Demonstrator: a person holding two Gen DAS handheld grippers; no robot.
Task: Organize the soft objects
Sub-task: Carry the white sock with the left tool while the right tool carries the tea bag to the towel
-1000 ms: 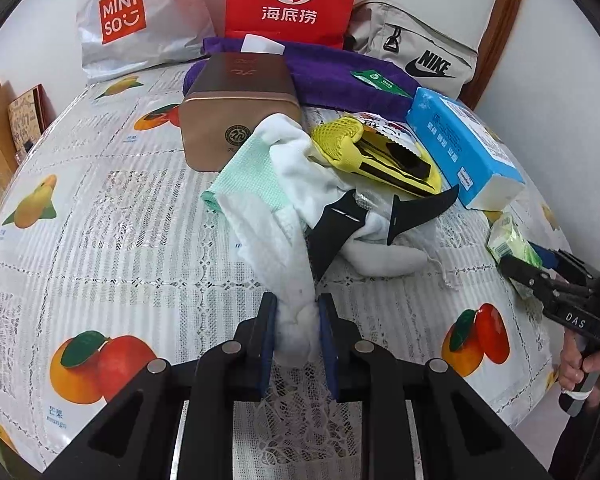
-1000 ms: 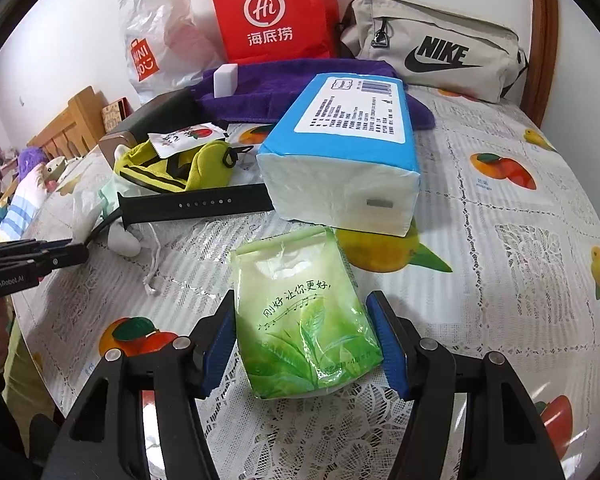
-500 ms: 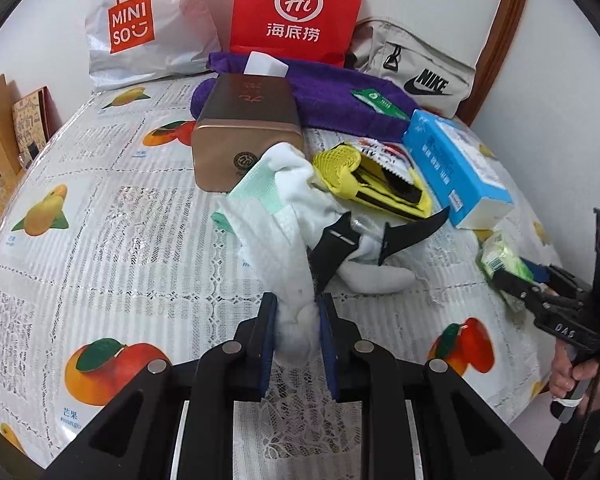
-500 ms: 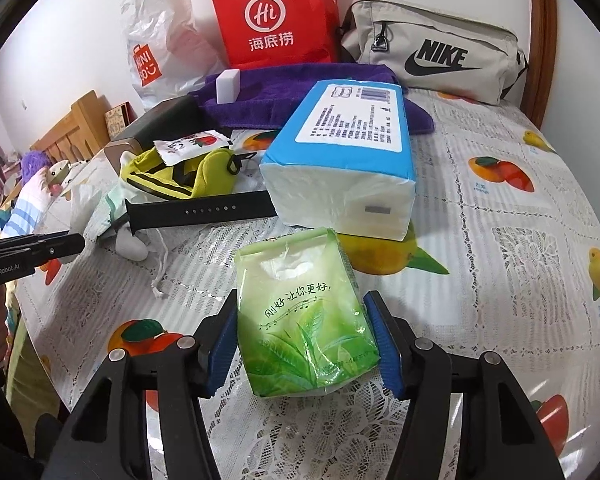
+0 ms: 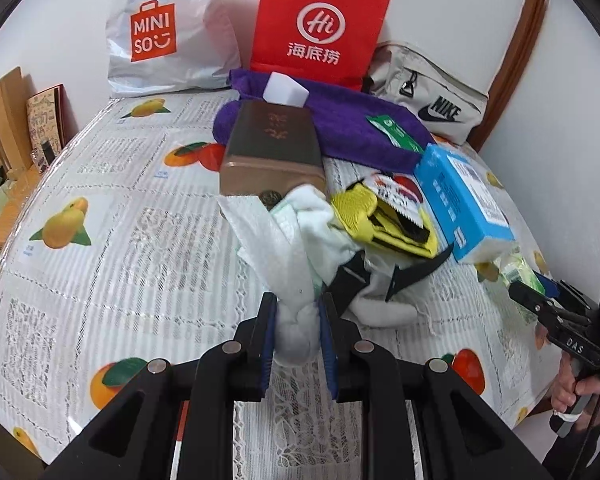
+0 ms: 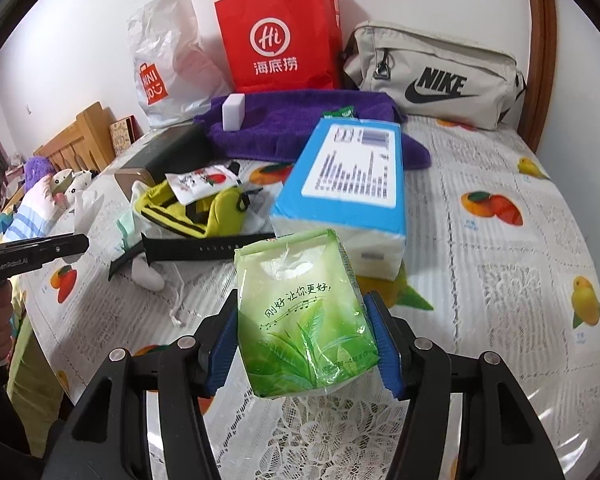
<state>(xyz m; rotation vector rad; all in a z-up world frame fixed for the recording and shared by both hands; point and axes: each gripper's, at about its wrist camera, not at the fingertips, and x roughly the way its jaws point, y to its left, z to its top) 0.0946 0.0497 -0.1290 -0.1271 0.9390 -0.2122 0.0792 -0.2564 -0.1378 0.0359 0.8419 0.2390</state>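
My left gripper (image 5: 298, 328) is shut on a white cloth (image 5: 288, 264) and lifts its near end off the table; the rest drapes back over a pale green cloth and white sock beside a yellow pouch (image 5: 380, 220). My right gripper (image 6: 306, 332) is shut on a green tissue pack (image 6: 304, 320), held tilted up above the table, in front of a blue tissue box (image 6: 348, 176). The right gripper also shows at the right edge of the left wrist view (image 5: 540, 296).
A brown tin box (image 5: 274, 148), a purple towel (image 5: 340, 120) with a white block, a red paper bag (image 5: 320, 32), a white Miniso bag (image 5: 160, 36) and a grey Nike bag (image 6: 436, 76) stand behind. A black watch strap (image 6: 204, 248) lies by the pouch. Fruit-print tablecloth (image 6: 500, 280).
The left gripper has lifted the white cloth higher, pulling it up from the pile. The right gripper has closed on the green tissue pack and raised it off the table.
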